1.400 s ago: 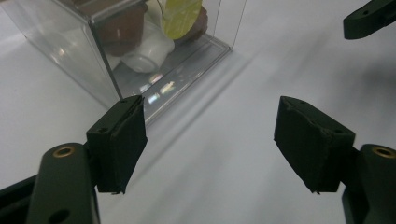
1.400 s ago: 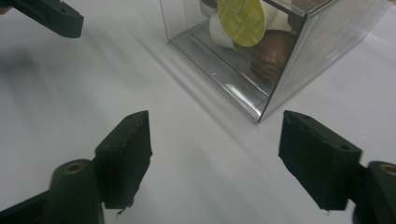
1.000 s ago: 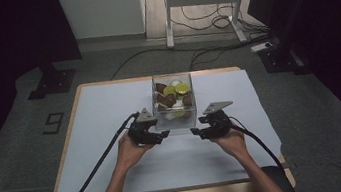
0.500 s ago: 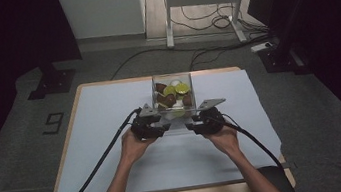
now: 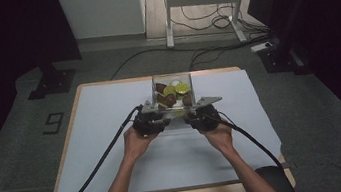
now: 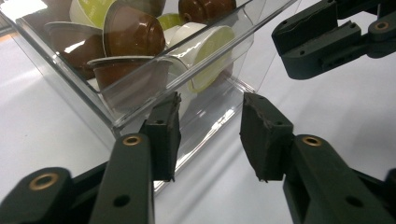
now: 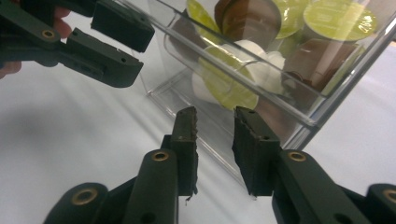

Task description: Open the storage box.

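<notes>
A white-covered table [image 5: 113, 134] carries a clear plastic box [image 5: 173, 91] of coffee capsules [image 6: 133, 35], which sits just ahead of both claws, its near wall facing the person so the two hands can take it from either end. The left gripper [image 6: 210, 130] has just been closing, its jaws astride the box's near wall by one corner with a gap showing, so not yet clamped, while the right gripper [image 7: 215, 137] has likewise been narrowing at the wall's other end, nearly pinched, pads seemingly still off the plastic, both apparently set to lift the box level
</notes>
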The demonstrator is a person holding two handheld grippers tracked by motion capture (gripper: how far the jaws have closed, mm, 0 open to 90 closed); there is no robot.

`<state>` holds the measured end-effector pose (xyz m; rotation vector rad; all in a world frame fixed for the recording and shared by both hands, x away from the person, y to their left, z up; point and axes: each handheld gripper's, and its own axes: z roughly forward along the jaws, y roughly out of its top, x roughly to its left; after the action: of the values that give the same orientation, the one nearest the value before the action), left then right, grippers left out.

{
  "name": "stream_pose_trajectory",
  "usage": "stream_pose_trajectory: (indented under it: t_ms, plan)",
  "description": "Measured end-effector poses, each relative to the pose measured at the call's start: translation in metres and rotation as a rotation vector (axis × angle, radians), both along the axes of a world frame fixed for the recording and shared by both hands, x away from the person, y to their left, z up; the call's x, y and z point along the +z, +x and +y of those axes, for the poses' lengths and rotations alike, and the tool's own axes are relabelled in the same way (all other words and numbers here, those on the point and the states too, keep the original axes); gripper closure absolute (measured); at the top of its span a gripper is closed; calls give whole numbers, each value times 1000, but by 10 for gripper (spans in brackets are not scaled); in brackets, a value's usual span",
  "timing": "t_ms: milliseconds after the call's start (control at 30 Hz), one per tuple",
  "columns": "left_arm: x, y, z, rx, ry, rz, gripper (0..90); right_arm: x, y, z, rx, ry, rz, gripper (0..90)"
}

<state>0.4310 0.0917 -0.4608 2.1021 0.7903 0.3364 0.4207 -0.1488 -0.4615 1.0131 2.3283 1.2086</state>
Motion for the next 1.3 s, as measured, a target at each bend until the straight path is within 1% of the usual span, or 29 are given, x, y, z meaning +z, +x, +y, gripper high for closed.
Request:
stream_pose_trajectory:
  t_ms: [67,200,267,567,700,833,900,1000,1100,1300]
  plan:
    - [-1,1,-1,1,-5,3,603,0,1,1,-6,2,-4,727]
    - [-3,3,-3,13,-16,5,641,-1,5,5,-10,-13,-6,761]
    - [-3,4,-3,20,-15,4,658,-3,7,7,-34,-16,-5,774]
    - [-5,6,-4,27,-40,7,718,-4,10,11,-61,14,-10,814]
    - [-7,8,-4,28,-49,8,734,-5,12,13,-56,22,-11,821]
    - [-8,8,-5,30,-61,6,742,-5,12,13,-51,19,-14,820]
    - [-9,8,-7,29,-77,3,752,-5,11,13,-47,11,-24,821]
    - [-10,7,-8,39,-73,-9,771,-5,10,14,-45,5,-35,822]
    - [-10,7,-8,45,-75,-7,797,-5,11,13,-47,15,-27,822]
    - [-9,6,-8,47,-61,-18,805,-6,11,13,-41,14,-30,821]
